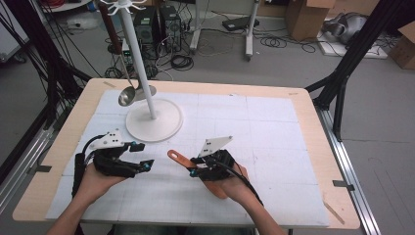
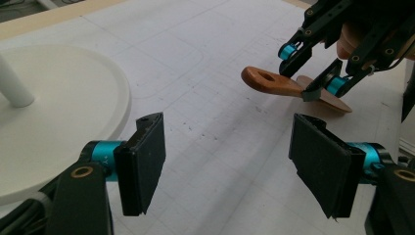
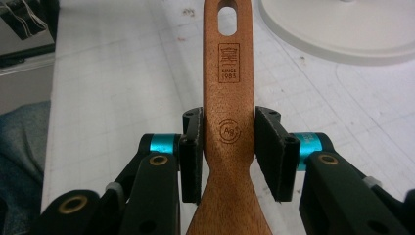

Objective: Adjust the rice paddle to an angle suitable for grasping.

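Note:
A brown wooden spatula [image 1: 175,156] lies low over the white mat, handle end with a slot pointing toward the stand. My right gripper [image 1: 195,166] is shut on its handle; in the right gripper view both pads press the sides of the spatula [image 3: 227,73] where it narrows, right gripper [image 3: 227,142]. My left gripper [image 1: 143,155] rests to the left, open and holding nothing. In the left gripper view its open jaws [image 2: 227,161] face the spatula [image 2: 271,83] and the right gripper [image 2: 306,73] beyond.
A white hanging stand [image 1: 139,58] with a round base [image 1: 154,125] stands at the back left of the mat. A metal ladle [image 1: 128,95] with a brown handle hangs from it. The stand's base [image 2: 58,112] lies close left of my left gripper.

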The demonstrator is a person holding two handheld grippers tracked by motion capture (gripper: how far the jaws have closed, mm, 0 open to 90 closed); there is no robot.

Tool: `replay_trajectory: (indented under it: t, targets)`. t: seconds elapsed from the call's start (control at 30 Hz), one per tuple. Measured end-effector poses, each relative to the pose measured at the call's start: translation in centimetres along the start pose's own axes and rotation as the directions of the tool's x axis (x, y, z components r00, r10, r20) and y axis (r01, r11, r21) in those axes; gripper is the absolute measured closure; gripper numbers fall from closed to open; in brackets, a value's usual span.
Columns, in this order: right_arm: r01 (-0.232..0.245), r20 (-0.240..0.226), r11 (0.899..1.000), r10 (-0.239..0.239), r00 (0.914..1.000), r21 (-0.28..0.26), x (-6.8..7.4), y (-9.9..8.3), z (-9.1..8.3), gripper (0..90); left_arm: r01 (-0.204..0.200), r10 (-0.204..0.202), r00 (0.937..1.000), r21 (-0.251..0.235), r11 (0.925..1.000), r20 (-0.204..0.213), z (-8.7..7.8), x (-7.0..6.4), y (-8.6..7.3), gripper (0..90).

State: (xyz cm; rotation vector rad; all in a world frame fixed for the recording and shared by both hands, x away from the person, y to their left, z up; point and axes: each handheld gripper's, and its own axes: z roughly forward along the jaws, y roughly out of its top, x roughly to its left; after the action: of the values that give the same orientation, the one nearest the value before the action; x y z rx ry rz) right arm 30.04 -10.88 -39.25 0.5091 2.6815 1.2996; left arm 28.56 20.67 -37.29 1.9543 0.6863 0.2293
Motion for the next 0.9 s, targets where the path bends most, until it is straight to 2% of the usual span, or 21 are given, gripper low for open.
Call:
replay_trajectory:
  t: [0.2, 0.33, 0.43, 0.6, 0.9]
  targets:
    - [0.015, -0.008, 1.0, -0.015, 0.9999, -0.016, 0.5, 0.7, 0.2, 65.0, -0.012, 0.012, 0.9993, 0.019, 0.9997, 0.035, 0.9, -0.4, 0.1, 31.8]
    - [0.022, -0.015, 0.999, -0.022, 0.9996, -0.024, 0.7, 1.1, 0.3, 65.0, -0.006, 0.005, 0.9985, 0.022, 0.9997, 0.055, 1.4, -0.6, 0.1, 32.7]
    - [0.027, -0.017, 0.999, -0.027, 0.9995, -0.028, 0.9, 1.4, 0.3, 65.0, -0.009, 0.008, 0.9975, 0.023, 0.9997, 0.07, 1.7, -0.8, 0.2, 33.6]
    - [0.04, -0.024, 0.999, -0.041, 0.9989, -0.036, 1.2, 1.9, 0.5, 64.9, 0.009, -0.01, 0.9955, 0.013, 0.9999, 0.094, 2.1, -1.1, 0.3, 34.8]
    - [0.054, -0.027, 0.998, -0.056, 0.9981, -0.044, 1.5, 2.6, 0.9, 64.9, 0.005, -0.007, 0.9909, 0.015, 0.9999, 0.134, 2.6, -1.4, 0.6, 38.2]
